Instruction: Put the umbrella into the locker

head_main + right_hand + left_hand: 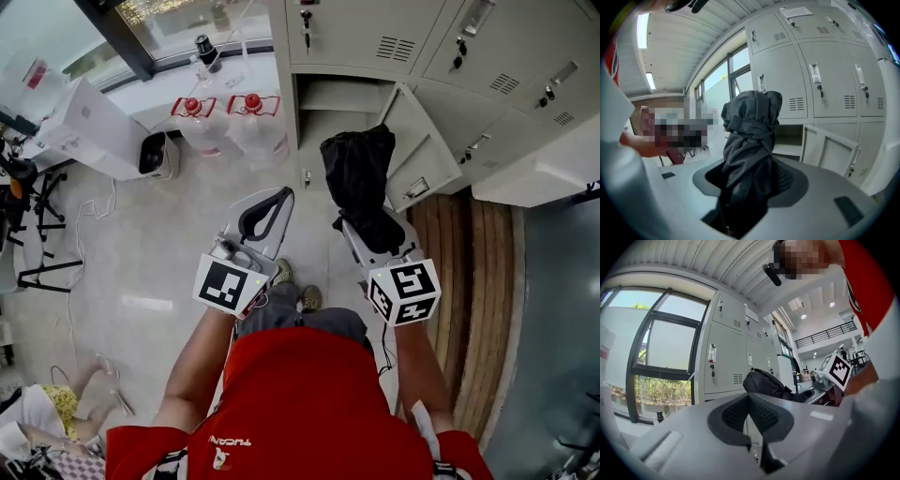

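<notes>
Item: umbrella, black, folded, its cloth bunched and wrapped round itself; location: outside the locker, in front of the open compartment, clamped in the right tongs and standing out beyond their tips. Right tongs: closed on the lower part of the umbrella, dark pads pressed against the cloth on both sides; marker cube behind the grip. Left tongs: drawn together at the tips, nothing between the pads, held beside the right pair and apart from the umbrella; marker cube likewise at the rear. Locker bank: pale grey metal, several doors with vents and keys in the locks; one compartment open, its door swung out to the right, a shelf visible inside, interior otherwise bare as far as can be seen. Floor: pale, glossy. On the floor left of the lockers: two large clear water bottles with red caps, side by side, and a white box near the window. Right of the lockers: a strip of wooden boards. Operator: red shirt, shoes visible between the two pairs of tongs.
</notes>
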`<state>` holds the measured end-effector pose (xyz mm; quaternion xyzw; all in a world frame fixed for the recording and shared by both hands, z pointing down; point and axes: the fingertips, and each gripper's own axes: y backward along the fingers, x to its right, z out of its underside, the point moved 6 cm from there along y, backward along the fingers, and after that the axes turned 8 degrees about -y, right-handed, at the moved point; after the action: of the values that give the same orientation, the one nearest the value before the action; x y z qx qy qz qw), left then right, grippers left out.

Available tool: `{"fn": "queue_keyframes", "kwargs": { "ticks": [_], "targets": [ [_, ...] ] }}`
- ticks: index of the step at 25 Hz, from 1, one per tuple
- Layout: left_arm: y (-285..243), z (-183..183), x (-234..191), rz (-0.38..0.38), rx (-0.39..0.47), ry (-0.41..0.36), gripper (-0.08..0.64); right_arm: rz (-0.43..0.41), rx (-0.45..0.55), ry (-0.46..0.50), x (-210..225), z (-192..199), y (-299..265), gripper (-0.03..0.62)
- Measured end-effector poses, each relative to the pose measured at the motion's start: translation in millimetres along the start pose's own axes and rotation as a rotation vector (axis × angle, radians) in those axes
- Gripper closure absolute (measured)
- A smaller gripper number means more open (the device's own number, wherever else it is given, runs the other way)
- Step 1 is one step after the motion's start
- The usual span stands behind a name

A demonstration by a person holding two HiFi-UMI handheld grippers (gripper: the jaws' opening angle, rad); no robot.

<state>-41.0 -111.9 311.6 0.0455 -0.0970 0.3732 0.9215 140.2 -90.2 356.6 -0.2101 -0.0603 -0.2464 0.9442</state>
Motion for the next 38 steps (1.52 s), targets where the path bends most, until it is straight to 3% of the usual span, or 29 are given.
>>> {"fn": "queue_keyframes", "kwargs": {
  "ticks": [6, 17, 29, 33, 38],
  "targets": [
    [-22, 31, -21, -0.015, -0.035, 0.032, 0.555, 0.049, -0.040, 0.013, 18, 1, -41, 0.359],
    [-64, 81, -78, 0.067, -0.058, 0.065, 0.555, 0.153, -0.157, 0.010, 49, 11, -134, 0.359],
    [-96, 119, -108, 0.166, -0.050, 0.022, 0.555, 0.238, -0.299, 0.086, 99, 18, -229, 0.360],
    [-106, 128, -116, 0.157, -0.058, 0.001, 0.555, 0.241, -0.323, 0.134, 115, 16, -255, 0.360],
    [-117, 137, -126, 0.123, -0.080, 0.001, 0.555, 0.274, -0.367, 0.265, 132, 3, -287, 0.360]
  ]
}}
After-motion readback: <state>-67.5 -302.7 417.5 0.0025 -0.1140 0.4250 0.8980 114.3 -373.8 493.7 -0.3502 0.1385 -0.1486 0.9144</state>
